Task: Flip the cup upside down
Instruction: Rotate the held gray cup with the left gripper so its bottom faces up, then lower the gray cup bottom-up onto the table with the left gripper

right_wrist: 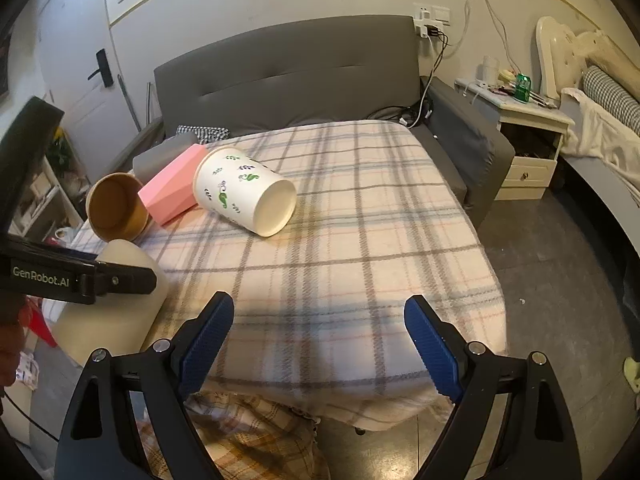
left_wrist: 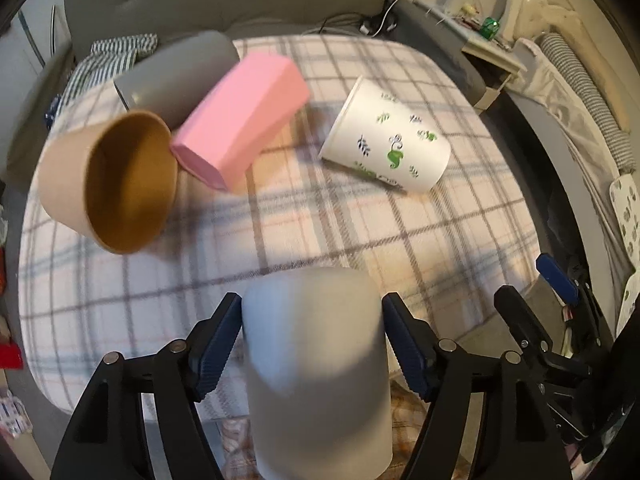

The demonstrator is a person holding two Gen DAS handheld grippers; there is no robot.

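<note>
My left gripper (left_wrist: 312, 332) is shut on a plain cream cup (left_wrist: 316, 364), holding it above the near edge of the plaid blanket (left_wrist: 320, 232); the cup's closed end points away from the camera. The same cup (right_wrist: 120, 300) and the left gripper show at the left of the right wrist view. My right gripper (right_wrist: 320, 332) is open and empty over the blanket's near edge. A white cup with green leaf print (left_wrist: 388, 140) (right_wrist: 244, 196) lies on its side mid-blanket.
A brown paper cup (left_wrist: 116, 184) (right_wrist: 116, 208), a pink faceted cup (left_wrist: 244, 116) (right_wrist: 176, 188) and a grey cup (left_wrist: 176, 72) lie on their sides at the far left. A grey sofa back (right_wrist: 288, 76) stands behind, a nightstand (right_wrist: 528, 136) to the right.
</note>
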